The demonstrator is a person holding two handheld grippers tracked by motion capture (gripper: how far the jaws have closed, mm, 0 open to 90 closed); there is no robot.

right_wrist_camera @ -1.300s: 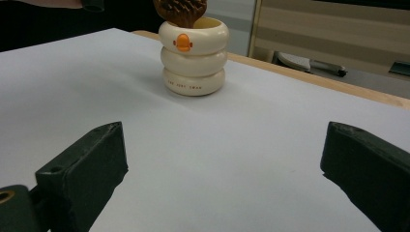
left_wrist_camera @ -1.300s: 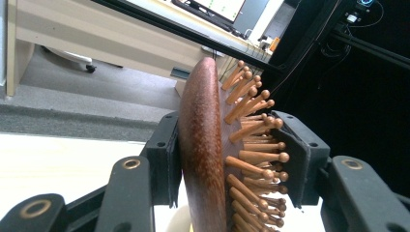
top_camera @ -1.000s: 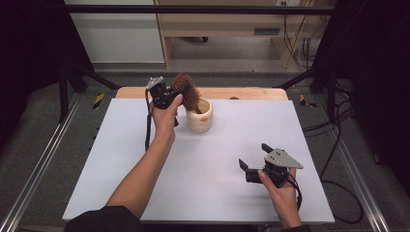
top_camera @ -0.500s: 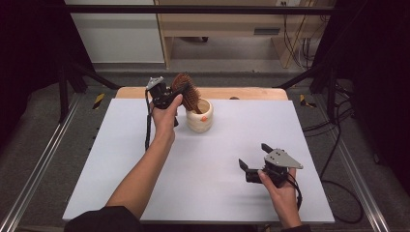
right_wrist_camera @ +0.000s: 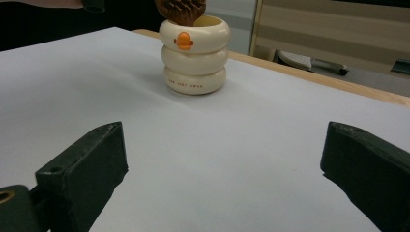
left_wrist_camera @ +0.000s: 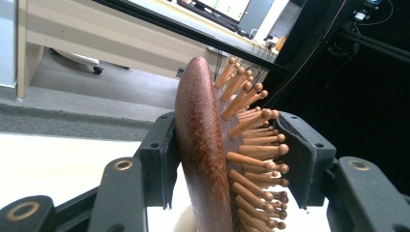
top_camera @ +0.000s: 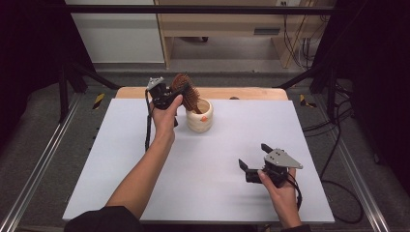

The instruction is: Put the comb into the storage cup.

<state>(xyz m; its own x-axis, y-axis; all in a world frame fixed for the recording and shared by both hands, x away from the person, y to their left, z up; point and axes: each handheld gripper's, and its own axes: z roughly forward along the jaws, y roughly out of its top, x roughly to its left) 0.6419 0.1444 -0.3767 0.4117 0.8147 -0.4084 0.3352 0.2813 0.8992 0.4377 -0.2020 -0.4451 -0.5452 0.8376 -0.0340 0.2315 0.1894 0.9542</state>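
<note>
While the left gripper [top_camera: 169, 94] has just been easing its jaws open around the hairbrush [left_wrist_camera: 208, 159], handle down in the cup [top_camera: 199, 116] at upper centre, release is underway; next, lift clear. Right gripper [top_camera: 256, 162] gapes empty

A white tabletop [top_camera: 203, 159] fills the middle of the high view, with a strip of pale wood [top_camera: 241, 93] showing along its far edge. Metal rails [top_camera: 34, 174] run down the lower left and lower right, over grey carpeted floor [top_camera: 43, 111]. Up top, a light wooden bench [top_camera: 227, 24] stands against the back, a white panel [top_camera: 116, 34] to its left. Black cables [top_camera: 333, 125] trail over the floor at the right, and more hang at the upper right. Both sides fall into dark, unlit areas. In the left gripper view, a screen [left_wrist_camera: 227, 7] glows at the top, above a long wooden desk [left_wrist_camera: 96, 34].
</note>
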